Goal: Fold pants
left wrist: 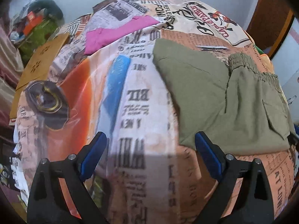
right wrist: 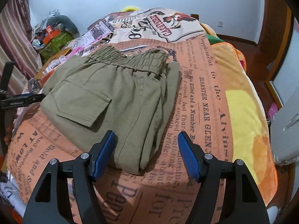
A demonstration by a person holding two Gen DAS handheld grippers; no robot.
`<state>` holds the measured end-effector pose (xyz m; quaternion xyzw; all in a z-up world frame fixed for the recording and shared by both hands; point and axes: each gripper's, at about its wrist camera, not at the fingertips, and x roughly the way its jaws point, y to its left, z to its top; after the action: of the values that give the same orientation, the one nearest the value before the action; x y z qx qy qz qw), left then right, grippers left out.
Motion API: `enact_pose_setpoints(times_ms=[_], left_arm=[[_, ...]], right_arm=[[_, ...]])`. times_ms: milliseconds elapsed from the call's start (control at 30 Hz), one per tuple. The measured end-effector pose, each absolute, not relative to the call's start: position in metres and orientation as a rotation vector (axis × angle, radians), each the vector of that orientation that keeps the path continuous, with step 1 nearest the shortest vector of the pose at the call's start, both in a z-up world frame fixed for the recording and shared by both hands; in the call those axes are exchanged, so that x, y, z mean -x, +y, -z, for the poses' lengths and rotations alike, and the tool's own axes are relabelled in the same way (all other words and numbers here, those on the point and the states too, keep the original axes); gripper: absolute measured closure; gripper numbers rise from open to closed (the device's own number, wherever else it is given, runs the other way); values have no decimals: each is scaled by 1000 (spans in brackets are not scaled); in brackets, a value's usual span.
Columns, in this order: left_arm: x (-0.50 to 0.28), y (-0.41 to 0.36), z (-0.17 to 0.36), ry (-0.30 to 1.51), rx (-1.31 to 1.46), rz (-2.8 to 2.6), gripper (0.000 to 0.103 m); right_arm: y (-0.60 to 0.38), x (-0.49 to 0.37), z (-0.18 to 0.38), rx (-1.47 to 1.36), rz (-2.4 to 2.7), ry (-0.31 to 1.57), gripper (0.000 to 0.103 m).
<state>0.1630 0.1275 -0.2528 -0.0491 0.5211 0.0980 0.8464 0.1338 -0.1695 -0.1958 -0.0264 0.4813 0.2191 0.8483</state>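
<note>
Pants (right wrist: 119, 93) lie folded on the bed (right wrist: 205, 97), waistband at 12 o'clock. Right claw (right wrist: 146, 147) gapes, nothing gripped; the near pants corner lies between its fingers, untouched. Left claw (left wrist: 150, 149) open, empty; pants at its 2 o'clock, edge just beside its right finger.

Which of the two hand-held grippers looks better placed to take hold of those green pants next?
Probably the right hand-held gripper. Its open jaws already straddle the near folded edge of the green pants. The left hand-held gripper hangs open over the printed bedspread, with the pants off to its side.
</note>
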Motion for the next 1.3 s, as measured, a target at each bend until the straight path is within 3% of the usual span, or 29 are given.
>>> enact_pose_setpoints(times_ms=[300,500,900,1233,1300], left_arm=[[-175,104,219,1051,51,-126,9],[-210,81,252,1119,-11,-135,9],[-180,126,243,1109,114,-147,9],[-231,131,239,1112,161,-101,9],[-243,137,250,1141,205,-93,15]], right_arm=[[-175,-145,181,-4,-436,1003,37],[-168,-151,186,-36,-438,1012,37],[-192,-147,189,-91,-414,1029,37],[-187,-176,178,-109,-413,972,37],[-185,-187,184,-133,-420,1000,37]])
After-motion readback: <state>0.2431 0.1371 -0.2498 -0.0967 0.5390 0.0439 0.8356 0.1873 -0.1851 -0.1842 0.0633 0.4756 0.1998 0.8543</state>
